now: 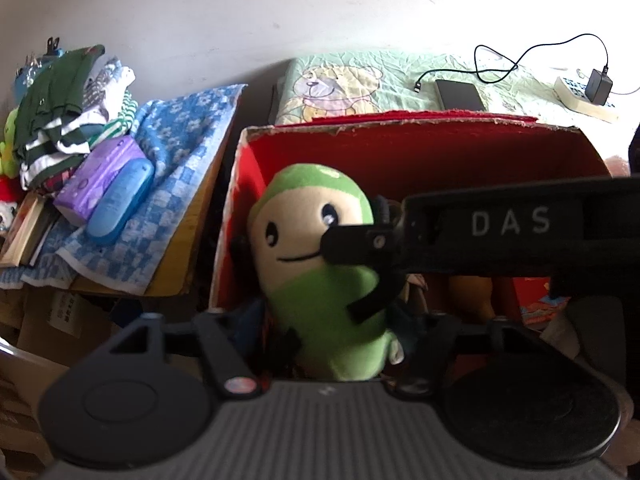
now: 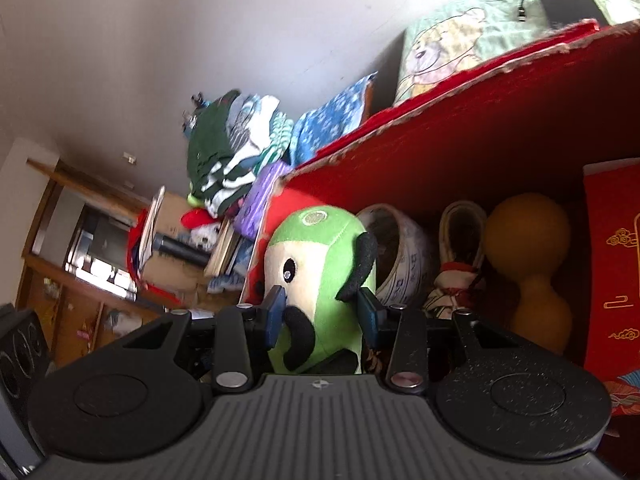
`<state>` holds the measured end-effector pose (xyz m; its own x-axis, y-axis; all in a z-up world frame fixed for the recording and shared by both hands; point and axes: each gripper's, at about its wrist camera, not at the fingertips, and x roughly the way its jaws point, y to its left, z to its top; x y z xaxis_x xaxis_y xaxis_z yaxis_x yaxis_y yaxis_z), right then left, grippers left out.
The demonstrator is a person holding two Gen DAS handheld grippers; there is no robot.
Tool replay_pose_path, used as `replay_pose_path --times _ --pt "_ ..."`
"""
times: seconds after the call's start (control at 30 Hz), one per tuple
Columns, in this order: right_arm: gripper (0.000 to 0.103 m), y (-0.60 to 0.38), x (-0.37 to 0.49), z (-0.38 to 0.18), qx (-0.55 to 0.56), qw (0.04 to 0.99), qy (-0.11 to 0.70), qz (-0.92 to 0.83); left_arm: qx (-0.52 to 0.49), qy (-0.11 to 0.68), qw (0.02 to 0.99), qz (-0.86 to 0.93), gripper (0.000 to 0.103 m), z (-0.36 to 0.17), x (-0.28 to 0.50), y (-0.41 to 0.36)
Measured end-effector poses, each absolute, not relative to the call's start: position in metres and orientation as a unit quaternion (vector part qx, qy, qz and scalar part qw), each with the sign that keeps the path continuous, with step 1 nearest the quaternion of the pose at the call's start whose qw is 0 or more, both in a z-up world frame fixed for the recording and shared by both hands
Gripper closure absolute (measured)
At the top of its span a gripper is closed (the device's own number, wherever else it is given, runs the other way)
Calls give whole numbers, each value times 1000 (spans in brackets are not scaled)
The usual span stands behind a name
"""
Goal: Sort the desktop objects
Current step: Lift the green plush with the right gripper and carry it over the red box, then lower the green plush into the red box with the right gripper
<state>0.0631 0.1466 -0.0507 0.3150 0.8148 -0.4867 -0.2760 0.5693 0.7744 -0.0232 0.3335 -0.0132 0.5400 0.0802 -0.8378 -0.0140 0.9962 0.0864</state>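
Observation:
A green and cream plush toy (image 1: 320, 248) with black arms stands upright at the left end of an open red box (image 1: 400, 148). In the right wrist view the plush toy (image 2: 320, 264) sits between the blue pads (image 2: 276, 314), which press its sides; my right gripper (image 2: 322, 312) is shut on it. In the left wrist view the right gripper (image 1: 360, 268) reaches in from the right across the toy's face. My left gripper (image 1: 330, 328) is open just in front of the toy, its blurred fingers wide apart either side of the toy's base.
The red box (image 2: 480, 120) also holds a blue-patterned bowl (image 2: 400, 256), a rolled bundle (image 2: 460, 248), a tan gourd (image 2: 528, 256) and a red packet (image 2: 612, 260). Left of it lie a blue checked towel (image 1: 180, 168), tissue pack (image 1: 100, 176), blue case (image 1: 120, 200) and clothes (image 1: 68, 108).

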Motion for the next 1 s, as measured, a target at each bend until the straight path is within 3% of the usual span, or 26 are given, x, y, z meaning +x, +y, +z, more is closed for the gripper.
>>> replay_pose_path --times 0.4,0.73,1.0 --pt "55 129 54 -44 280 767 462 347 40 495 867 23 40 -19 -36 328" --pt "76 145 56 -48 268 750 482 364 35 494 869 17 43 -13 -45 332" --pt "77 147 54 -52 279 739 492 365 39 495 868 29 48 -19 -40 327"
